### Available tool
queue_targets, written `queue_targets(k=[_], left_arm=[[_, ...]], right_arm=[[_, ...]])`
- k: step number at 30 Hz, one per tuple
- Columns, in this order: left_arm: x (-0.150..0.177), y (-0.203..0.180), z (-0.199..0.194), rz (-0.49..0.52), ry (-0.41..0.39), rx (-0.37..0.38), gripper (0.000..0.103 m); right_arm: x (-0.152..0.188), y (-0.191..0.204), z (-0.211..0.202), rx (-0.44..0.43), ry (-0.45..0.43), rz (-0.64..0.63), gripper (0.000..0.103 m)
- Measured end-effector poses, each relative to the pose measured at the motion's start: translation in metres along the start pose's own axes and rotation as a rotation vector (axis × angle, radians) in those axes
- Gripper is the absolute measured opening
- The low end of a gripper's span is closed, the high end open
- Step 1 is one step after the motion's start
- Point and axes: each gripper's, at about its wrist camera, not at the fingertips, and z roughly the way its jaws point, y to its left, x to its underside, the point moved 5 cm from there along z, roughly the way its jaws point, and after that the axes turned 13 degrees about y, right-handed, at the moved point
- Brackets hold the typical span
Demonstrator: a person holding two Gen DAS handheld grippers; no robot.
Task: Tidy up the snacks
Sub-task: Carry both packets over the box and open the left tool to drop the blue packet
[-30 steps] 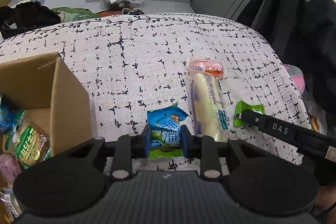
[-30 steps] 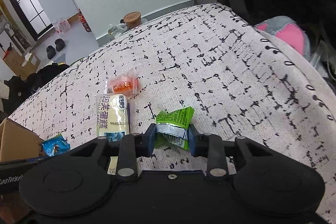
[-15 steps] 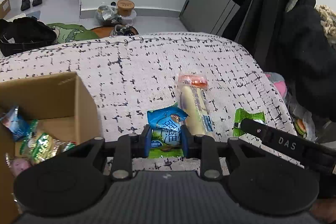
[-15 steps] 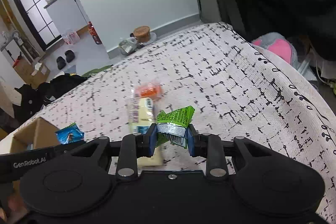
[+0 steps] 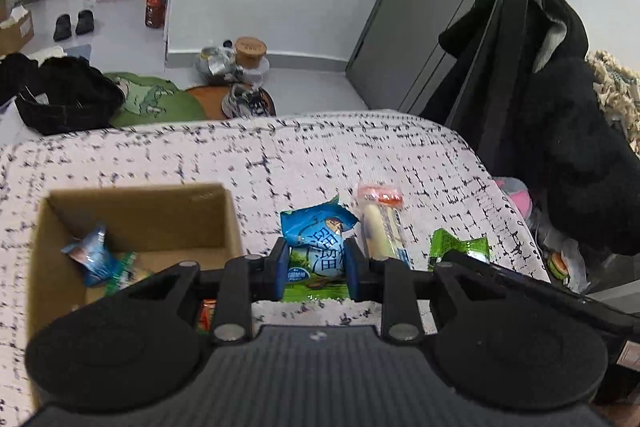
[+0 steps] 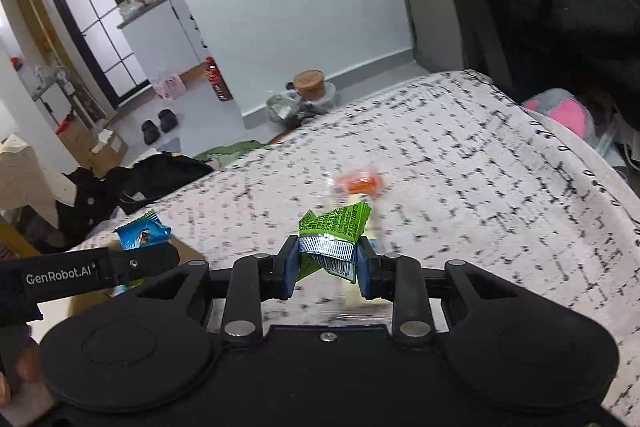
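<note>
My left gripper (image 5: 314, 273) is shut on a blue snack packet (image 5: 316, 243), held above the patterned tablecloth (image 5: 200, 155) just right of an open cardboard box (image 5: 136, 203). Several snacks lie in the box, one a blue packet (image 5: 90, 255). My right gripper (image 6: 327, 269) is shut on a green snack packet (image 6: 334, 231), lifted off the cloth. That green packet (image 5: 460, 247) also shows in the left wrist view, at the right. A long cream-coloured cake bar with an orange end (image 5: 380, 223) lies on the cloth between the two grippers, and the same bar (image 6: 358, 183) appears blurred behind the green packet.
Dark coats (image 5: 560, 107) hang on a rack at the table's right edge, with a pink and grey plush (image 6: 560, 107) below. On the floor beyond the far edge lie a black bag (image 5: 68, 95), green cloth, a shoe and jars (image 5: 240, 63).
Both grippers have risen with their packets and drawn back toward me and to the left. More of the box's inside and of the room beyond the table shows.
</note>
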Motion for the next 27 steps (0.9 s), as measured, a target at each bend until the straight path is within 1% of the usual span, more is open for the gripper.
queue_targets(k=[4, 8, 15, 19, 27], left_arm=[[0.001, 0.012, -0.008, -0.018, -0.006, -0.007, 0.027], [0.001, 0.026, -0.018, -0.046, -0.021, -0.01, 0.027], [0.001, 0.06, -0.026, -0.124, -0.024, -0.056, 0.027], [0.002, 0.077, -0.028, -0.167, -0.027, -0.056, 0.027], [0.001, 0.098, -0.03, -0.198, -0.023, -0.053, 0.027]], right_arm=[[0.001, 0.015, 0.0, -0.036, 0.007, 0.004, 0.028], [0.001, 0.03, -0.003, -0.029, -0.005, -0.02, 0.028], [0.0, 0.053, -0.005, -0.035, -0.016, -0.051, 0.028], [0.001, 0.068, -0.004, -0.041, -0.014, -0.076, 0.028], [0.002, 0.101, 0.0, -0.06, -0.013, -0.133, 0.028]])
